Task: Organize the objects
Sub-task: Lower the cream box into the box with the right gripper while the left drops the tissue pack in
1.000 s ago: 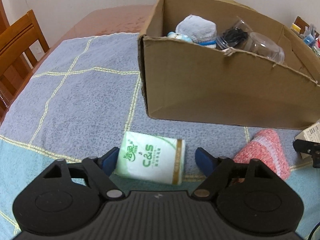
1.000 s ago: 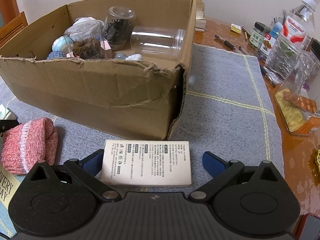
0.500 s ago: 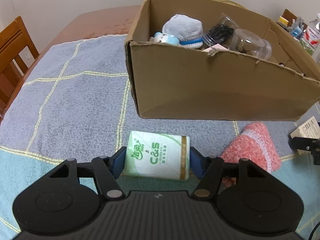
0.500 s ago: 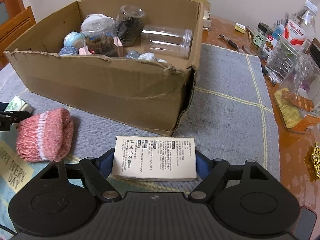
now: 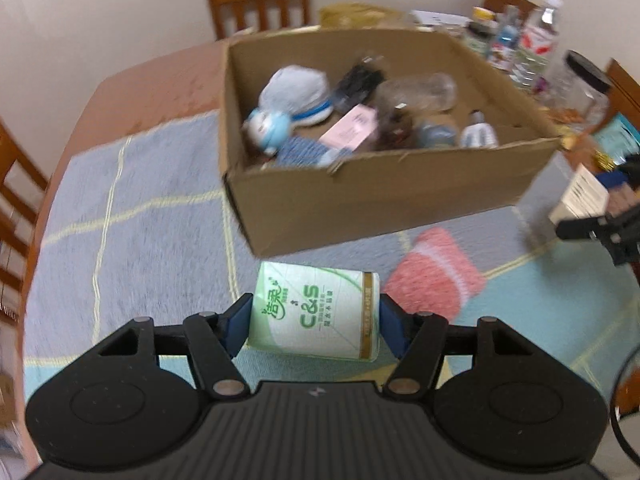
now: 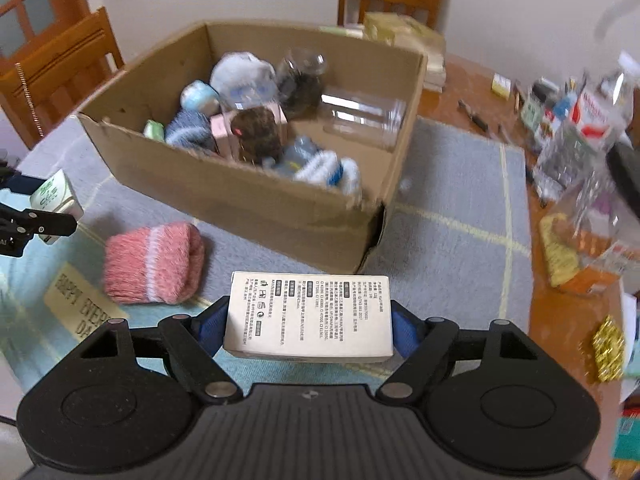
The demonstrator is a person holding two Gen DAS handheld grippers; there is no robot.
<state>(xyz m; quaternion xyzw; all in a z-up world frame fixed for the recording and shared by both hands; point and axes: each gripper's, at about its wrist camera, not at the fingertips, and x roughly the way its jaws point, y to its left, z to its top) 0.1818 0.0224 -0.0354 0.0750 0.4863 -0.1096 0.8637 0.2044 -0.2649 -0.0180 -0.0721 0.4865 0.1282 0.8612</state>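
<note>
A: What did your left hand-held gripper (image 5: pixel 316 322) have at that moment?

B: You had it pinching the green tissue pack (image 5: pixel 316 312), blue pads pressed on both ends, the pack lifted clear of the blue checked cloth (image 5: pixel 120 208) on the worktop, near side of the cardboard box (image 5: pixel 384 200)

A: And your right hand-held gripper (image 6: pixel 308 326)?

B: You held the white printed box (image 6: pixel 308 314) clamped between its fingers, also raised off the cloth, near the box's near right corner

A: What lay between the two?

B: The pink knitted sock roll (image 6: pixel 154 262) sat on the cloth just near of the cardboard box, which held jars, a doll and other soft things. Bottles (image 6: pixel 592 120) crowded the far right of the worktop
</note>
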